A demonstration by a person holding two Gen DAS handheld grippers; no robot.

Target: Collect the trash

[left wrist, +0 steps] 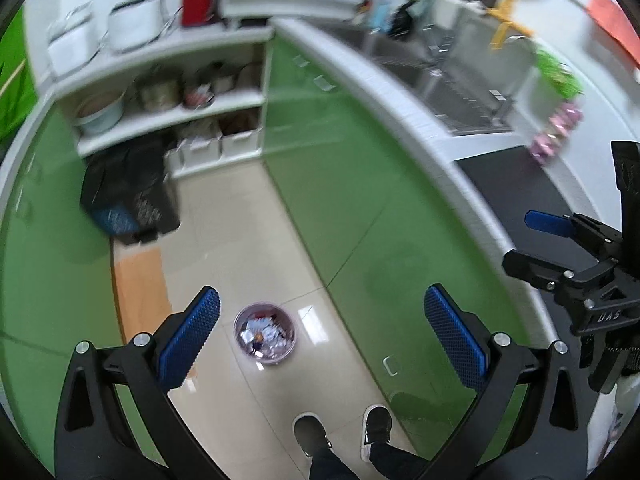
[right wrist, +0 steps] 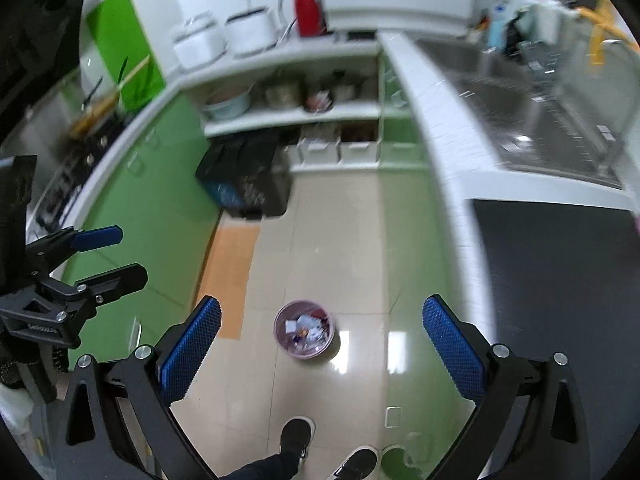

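Trash (left wrist: 264, 334) fills a small round bin (left wrist: 240, 344) on the tiled floor (left wrist: 248, 240): crumpled white and silvery wrappers with bits of red and orange, heaped below the pale lilac rim. In the left wrist view the bin sits between the fingers of the left gripper (left wrist: 322, 336), nearer the 7 o'clock finger; in the right wrist view it lies between the fingers of the right gripper (right wrist: 322, 346), about midway. Both grippers are spread wide and hold nothing, their blue ribbed pads (left wrist: 192, 336) facing inward, well above the bin.

At 6 o'clock, nearest of all, stand the person's dark shoes (left wrist: 344, 434) with white soles, just short of the bin.

Green cabinets (left wrist: 360, 184) line both sides of the floor. Farther on, at 10 o'clock from the bin, an orange mat (left wrist: 140, 288) lies along the left cabinets, and beyond it a black bin (left wrist: 132, 196) with a dark liner.

At 12 o'clock, open white shelves (left wrist: 172, 108) hold pots and a pale bowl, with white storage boxes (left wrist: 216, 146) below; their contents are too blurred to tell. On the counter above stand white cookers (left wrist: 132, 24) and a red appliance (left wrist: 198, 2). At 1 o'clock a steel sink (left wrist: 440, 76) is set in the counter.
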